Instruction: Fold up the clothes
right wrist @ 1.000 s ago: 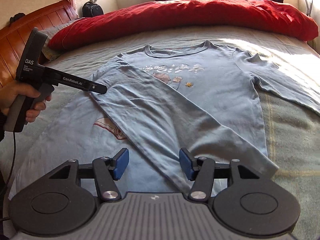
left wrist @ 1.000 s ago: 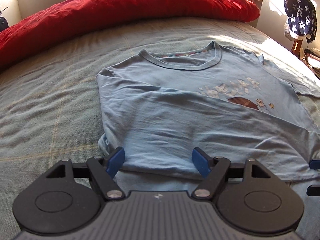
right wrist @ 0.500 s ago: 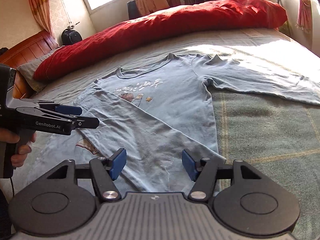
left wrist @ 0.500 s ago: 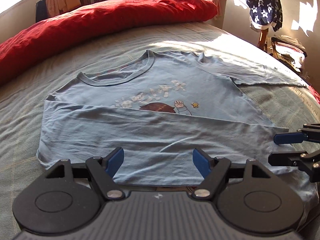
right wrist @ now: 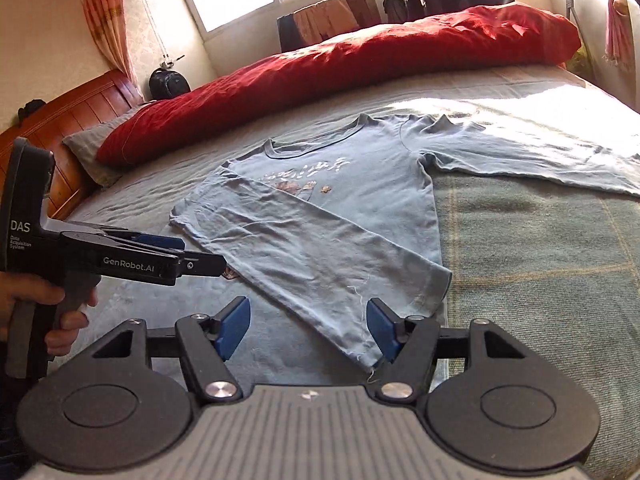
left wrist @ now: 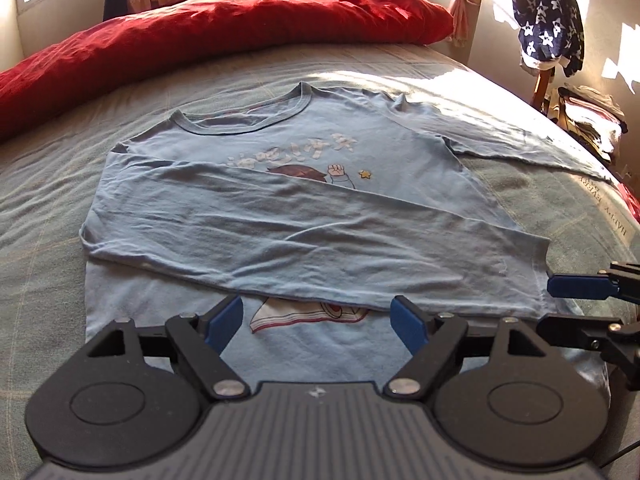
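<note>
— Jaws, both tools: report.

— Left gripper (left wrist: 318,320): jaws apart, nothing between the pads, and they have just been opening. It hangs over the near hem of the shirt (left wrist: 360,152), clear of the cloth. Right gripper (right wrist: 308,328): jaws likewise apart and just been opening. The cuff end of the folded sleeve (right wrist: 320,256) lies in the gap below it, but the pads do not press on it.

— Where is the shirt?

— Flat on the bed (left wrist: 48,208), collar toward the red duvet (left wrist: 240,28), print facing up. One sleeve is folded across the chest, running down to the far side hem. The other sleeve (right wrist: 540,160) lies stretched out in the sun patch.

— Changes since a second ago?

— Both tools have drawn back from the shirt. In the left view more of it shows now, including the lower print below the folded sleeve. The folded sleeve lies where it lay. The right gripper now shows at that view's right edge; before, only a sliver did.

— Edges and clearance?

— The folded sleeve's cuff reaches just past the side hem. Bare cover lies open to the left of the shirt and between the collar and the duvet. On the right, the bed edge is near, with a chair (left wrist: 544,80) and clothes beyond it. A hand (right wrist: 48,304) holds the left tool just beside the shirt's left edge.
</note>
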Motion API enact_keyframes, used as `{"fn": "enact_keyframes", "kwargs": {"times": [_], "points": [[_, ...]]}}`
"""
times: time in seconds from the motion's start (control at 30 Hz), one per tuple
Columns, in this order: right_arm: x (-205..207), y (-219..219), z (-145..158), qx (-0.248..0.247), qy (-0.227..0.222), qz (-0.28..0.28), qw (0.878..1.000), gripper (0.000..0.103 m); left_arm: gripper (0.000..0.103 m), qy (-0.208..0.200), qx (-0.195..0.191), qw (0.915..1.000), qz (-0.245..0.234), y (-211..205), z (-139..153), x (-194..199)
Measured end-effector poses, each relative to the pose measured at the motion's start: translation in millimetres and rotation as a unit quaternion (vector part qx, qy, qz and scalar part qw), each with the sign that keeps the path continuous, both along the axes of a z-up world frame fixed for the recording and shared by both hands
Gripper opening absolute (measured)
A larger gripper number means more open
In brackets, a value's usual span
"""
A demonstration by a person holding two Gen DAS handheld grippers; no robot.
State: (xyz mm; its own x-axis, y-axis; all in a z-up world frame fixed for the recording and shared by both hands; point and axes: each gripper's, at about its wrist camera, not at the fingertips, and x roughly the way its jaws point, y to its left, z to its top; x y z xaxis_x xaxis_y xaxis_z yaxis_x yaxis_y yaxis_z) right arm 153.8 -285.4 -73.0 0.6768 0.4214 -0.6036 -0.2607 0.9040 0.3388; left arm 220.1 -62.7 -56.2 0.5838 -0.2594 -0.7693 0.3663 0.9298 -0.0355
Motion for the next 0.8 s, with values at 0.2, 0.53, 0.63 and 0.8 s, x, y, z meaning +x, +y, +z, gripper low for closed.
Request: {"fn": "enact_keyframes", "kwargs": {"times": [0.2, 0.53, 0.63, 0.8], "points": [[-15.0, -8.1, -16.5, -0.005, 0.028, -0.014, 0.999, 0.069, 0.081, 0.029, -0.005, 0.9994, 0.018, 5.6, -18.9, -26.7], [-41.7, 0.1, -22.4, -0.011, 0.031, 0.010, 0.999, 0.070, 0.082, 0.023, 0.005, 0.9997, 0.007, 11.5, -9.2, -81.7], [-48.6, -0.9, -25.3, -0.012, 0.024, 0.012, 1.000, 0.071, 0.083, 0.048, 0.000, 0.9982, 0.035, 23.6, -21.4, -97.8], [-61.8, -6.4, -28.4, -0.014, 0.019, 0.015, 1.000, 0.073, 0.085, 0.051, 0.000, 0.9976, 0.047, 36.8, -22.2, -128.3]]}}
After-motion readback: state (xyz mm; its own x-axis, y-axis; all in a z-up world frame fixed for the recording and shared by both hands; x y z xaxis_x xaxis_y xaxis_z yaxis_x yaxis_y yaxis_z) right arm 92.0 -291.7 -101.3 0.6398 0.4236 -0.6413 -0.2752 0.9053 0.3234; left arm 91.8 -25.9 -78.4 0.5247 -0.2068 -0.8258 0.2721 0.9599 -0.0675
